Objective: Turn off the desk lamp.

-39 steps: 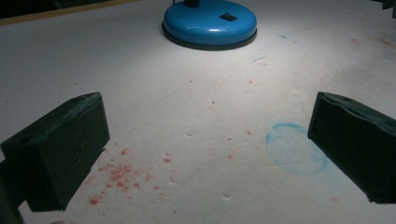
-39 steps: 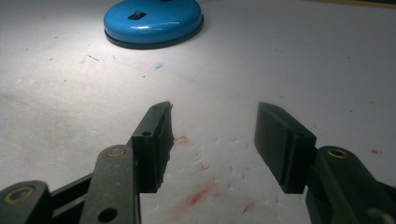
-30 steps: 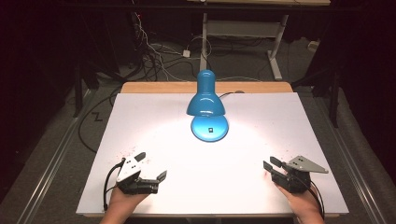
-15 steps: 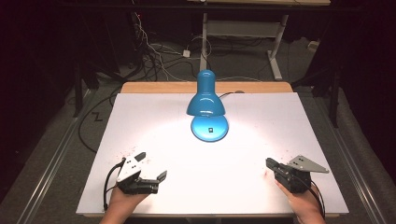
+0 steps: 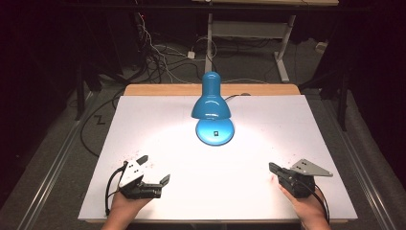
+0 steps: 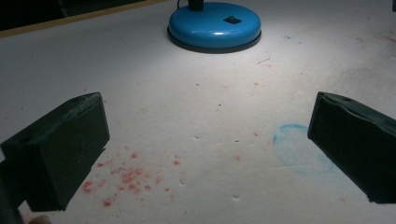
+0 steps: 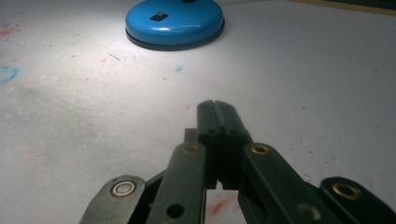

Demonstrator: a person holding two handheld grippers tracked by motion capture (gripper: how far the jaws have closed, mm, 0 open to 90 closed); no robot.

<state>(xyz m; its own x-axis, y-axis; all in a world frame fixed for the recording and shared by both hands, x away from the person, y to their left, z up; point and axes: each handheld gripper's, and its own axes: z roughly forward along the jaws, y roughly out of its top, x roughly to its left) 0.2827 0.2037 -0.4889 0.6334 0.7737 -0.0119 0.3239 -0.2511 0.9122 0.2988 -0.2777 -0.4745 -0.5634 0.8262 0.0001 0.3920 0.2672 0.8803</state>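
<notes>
Closing since the earlier frame, the right gripper [image 5: 274, 167] now has its jaws pressed together, empty. Left gripper [image 5: 154, 170] stays spread. Blue lamp [image 5: 211, 103] stands far-centre on the stained white table [image 5: 268, 120], dark room around.

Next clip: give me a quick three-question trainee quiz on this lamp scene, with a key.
1. True or false: the right gripper is clamped on the blue desk lamp.
2. Which gripper stands open: A) left gripper B) right gripper?
3. Fill in: the lamp's round base rests on the white ____.

Key
1. False: its jaws are shut on nothing, well short of the lamp.
2. A
3. table
</notes>
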